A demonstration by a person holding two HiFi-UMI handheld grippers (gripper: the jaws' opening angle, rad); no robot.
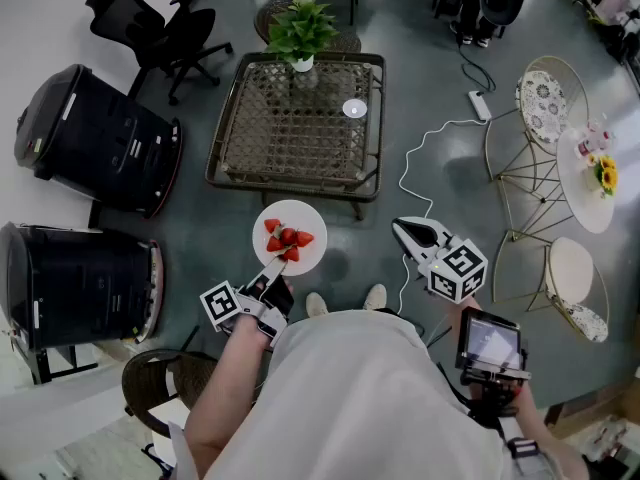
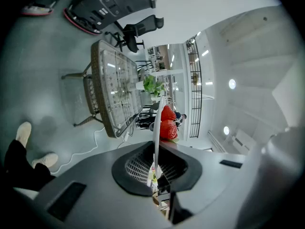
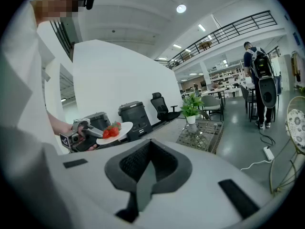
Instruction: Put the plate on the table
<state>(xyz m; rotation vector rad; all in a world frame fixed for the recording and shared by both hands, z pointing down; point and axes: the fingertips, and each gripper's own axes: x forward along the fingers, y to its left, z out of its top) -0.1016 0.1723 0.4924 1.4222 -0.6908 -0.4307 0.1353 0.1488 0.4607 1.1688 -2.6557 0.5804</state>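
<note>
A white plate with a few strawberries hangs in the air in front of me, short of the wicker, glass-topped table. My left gripper is shut on the plate's near rim. In the left gripper view the plate stands edge-on between the jaws of the left gripper, strawberries to its right, the table beyond. My right gripper is off to the right, shut and empty. In the right gripper view the right gripper looks at the plate and the table.
On the table stand a potted plant and a small white disc. Two black bins and an office chair stand left. A white cable, wire chairs and a round white table are to the right.
</note>
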